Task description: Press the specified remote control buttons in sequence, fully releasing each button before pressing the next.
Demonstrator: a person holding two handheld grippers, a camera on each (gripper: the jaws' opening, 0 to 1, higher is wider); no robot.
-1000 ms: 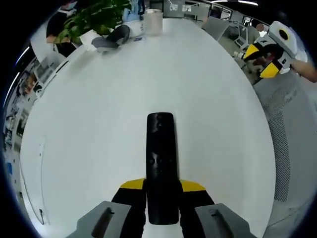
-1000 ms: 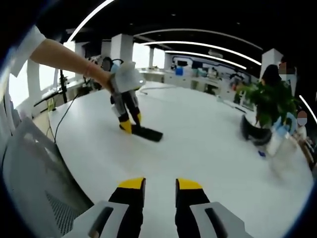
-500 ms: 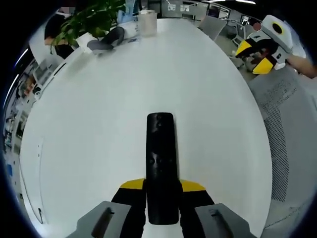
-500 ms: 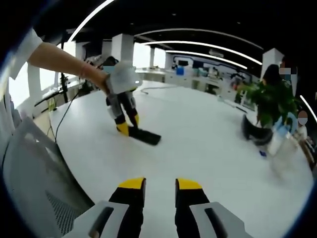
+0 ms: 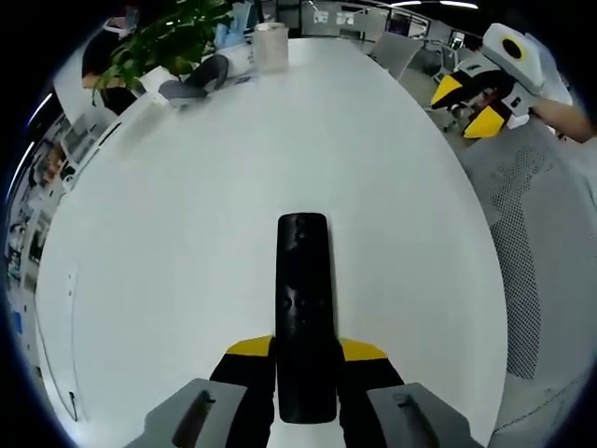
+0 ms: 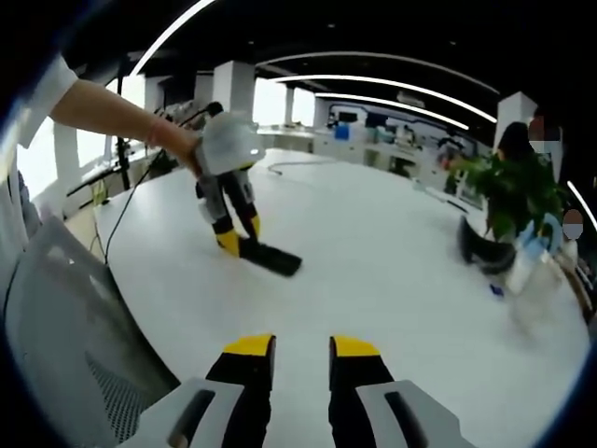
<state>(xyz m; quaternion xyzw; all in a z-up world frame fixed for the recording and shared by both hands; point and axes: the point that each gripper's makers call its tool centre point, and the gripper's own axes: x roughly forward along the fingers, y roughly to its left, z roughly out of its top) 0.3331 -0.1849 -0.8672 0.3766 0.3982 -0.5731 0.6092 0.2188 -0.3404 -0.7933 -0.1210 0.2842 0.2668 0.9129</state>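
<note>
Black remote control (image 5: 303, 313) lies flat on white table (image 5: 187, 233), near end clamped between yellow-tipped jaws of left gripper (image 5: 305, 349); same remote (image 6: 272, 259) seen far left from right gripper view; right gripper (image 6: 301, 345) off the table, jaws parted, grasping nothing; potted plant (image 6: 511, 191) far right.

A potted plant (image 6: 508, 191) is seen at the far edge of the white table (image 5: 187, 233), with a dark headset (image 5: 191, 79) and a white cup (image 5: 270, 45) nearby.
</note>
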